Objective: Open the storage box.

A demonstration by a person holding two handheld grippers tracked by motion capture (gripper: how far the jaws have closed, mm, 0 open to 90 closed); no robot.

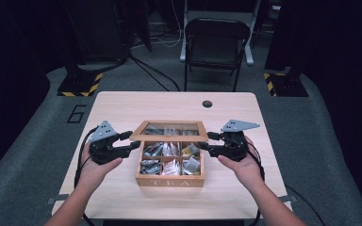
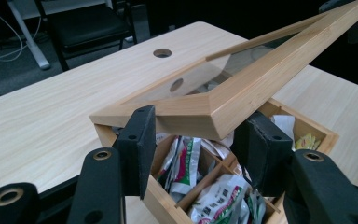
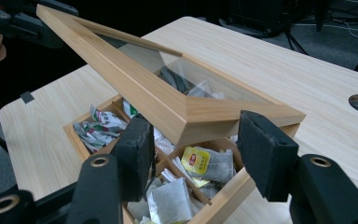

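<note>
- Left claw [image 1: 133,144] grips the front-left corner of the lid [image 1: 169,131]; in the left gripper view its pads [image 2: 137,144] straddle that corner and appear to press the frame.
- Right claw [image 1: 203,147] grips the front-right corner; in the right gripper view one pad [image 3: 263,154] sits against the corner's side, the other is tucked partly under the frame, so contact there is less certain.
- Lid: wooden frame with a glass pane, tilted, front edge raised, back edge on the rear of the box [image 1: 169,181], presumably hinged there.
- Box: stands mid-bench [image 1: 122,106], marked TEA on its front, six compartments, tea bags [image 1: 169,160] loose in them.
- Step in hand, as judged: opening the lid, roughly partway through its swing.
- Next move calls for both claws to rise and carry back together along the arc about the rear edge, at equal pace, so the frame does not twist.
- Grip is on narrow bevelled corners; slipping is the likely fault, and a dropped lid would strike the box rim.
- Box itself is unrestrained and may slide or tip rearward if the lid is pushed rather than lifted.
</note>
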